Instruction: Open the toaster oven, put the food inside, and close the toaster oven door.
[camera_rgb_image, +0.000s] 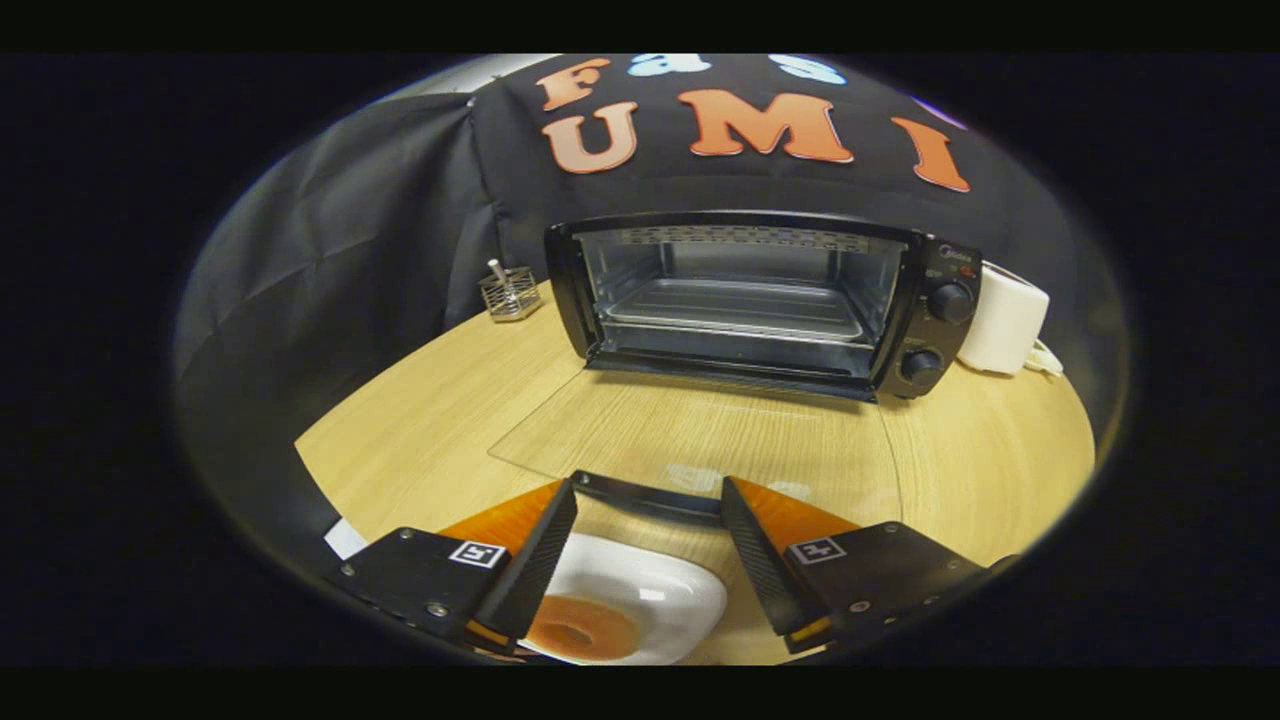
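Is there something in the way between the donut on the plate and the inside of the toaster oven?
Nothing visible blocks it. The donut lies between the open hand-held gripper fingers; the toaster oven door lies flat open.

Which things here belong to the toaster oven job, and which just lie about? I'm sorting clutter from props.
Job: toaster oven, its glass door folded down flat; doughnut on white dish; gripper, fingers open over the dish.

Lying about: wire holder left of the oven; white appliance to its right.
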